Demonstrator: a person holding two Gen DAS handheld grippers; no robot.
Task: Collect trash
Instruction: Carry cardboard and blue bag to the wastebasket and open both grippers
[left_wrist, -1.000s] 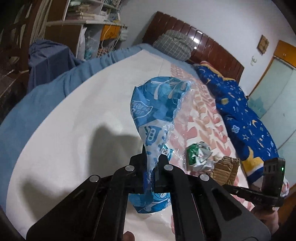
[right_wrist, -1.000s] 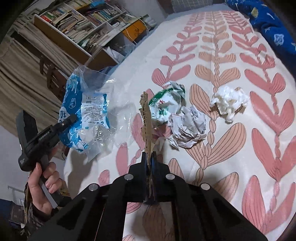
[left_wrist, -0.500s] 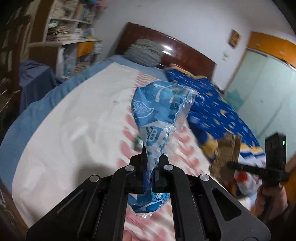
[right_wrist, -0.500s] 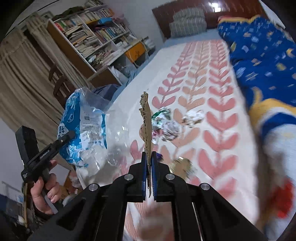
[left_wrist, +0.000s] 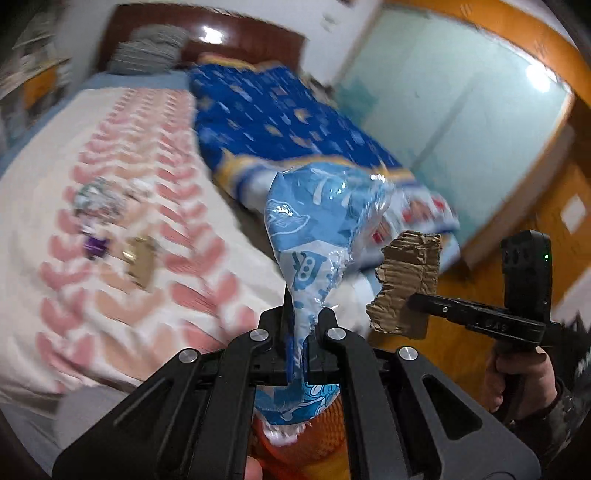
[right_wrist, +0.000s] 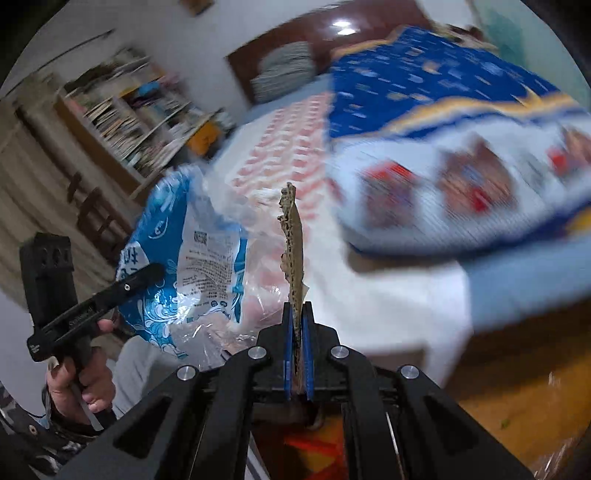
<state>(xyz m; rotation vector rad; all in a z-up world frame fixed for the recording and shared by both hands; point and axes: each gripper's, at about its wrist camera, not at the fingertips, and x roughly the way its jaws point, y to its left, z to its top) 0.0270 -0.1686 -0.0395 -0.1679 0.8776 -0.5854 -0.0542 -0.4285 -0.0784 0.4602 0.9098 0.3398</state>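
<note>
We hold two grippers. L gripper (left_wrist: 300, 321) has its jaws closed tight on the blue plastic bag (left_wrist: 317, 221) – the bag sticks up above the jaws. R gripper (right_wrist: 297, 314) has jaws closed on a torn bit of cardboard (right_wrist: 293, 254), standing up on its edge. Both are off the bed (left_wrist: 44, 192). More crumpled trash (left_wrist: 99, 201) lies on the bed – it's blurry.

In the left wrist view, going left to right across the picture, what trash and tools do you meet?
Crumpled trash on the bed → purple scrap → small tan piece → blue plastic wrapper shut in the left tongs → torn cardboard piece → right tongs, shut on the cardboard.
</note>
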